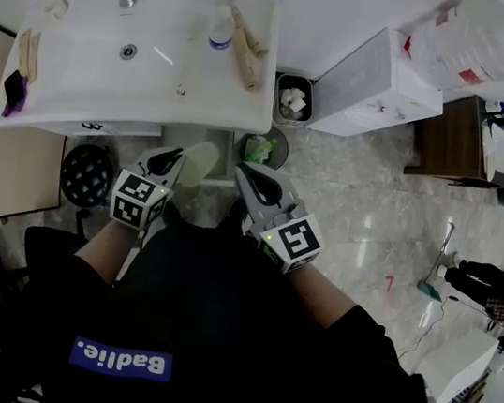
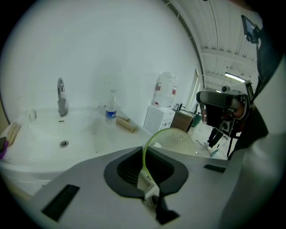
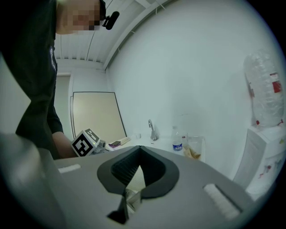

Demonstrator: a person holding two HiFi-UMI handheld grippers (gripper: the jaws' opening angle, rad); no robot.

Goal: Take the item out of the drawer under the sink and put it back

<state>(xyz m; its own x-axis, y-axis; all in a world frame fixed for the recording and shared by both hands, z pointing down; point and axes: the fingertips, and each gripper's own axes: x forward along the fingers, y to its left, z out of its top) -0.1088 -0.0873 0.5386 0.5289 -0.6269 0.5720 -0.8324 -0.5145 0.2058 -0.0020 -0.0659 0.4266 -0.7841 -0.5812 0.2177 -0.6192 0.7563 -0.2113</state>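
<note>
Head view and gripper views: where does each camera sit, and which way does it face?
Head view: on the person's head, looking steeply down at the sink and floor; both forearms, left gripper and right gripper show.
Left gripper view: on the left gripper, facing across the sink; its jaws clamp a green-rimmed bowl.
Right gripper view: on the right gripper, facing the wall; shut jaws, the person's sleeve.
Shared: all three show the water bottle.

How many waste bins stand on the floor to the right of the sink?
2. A dark rectangular bin holding white paper stands beside the white water dispenser; a round bin with green contents sits nearer the white sink. Others may be hidden.
</note>
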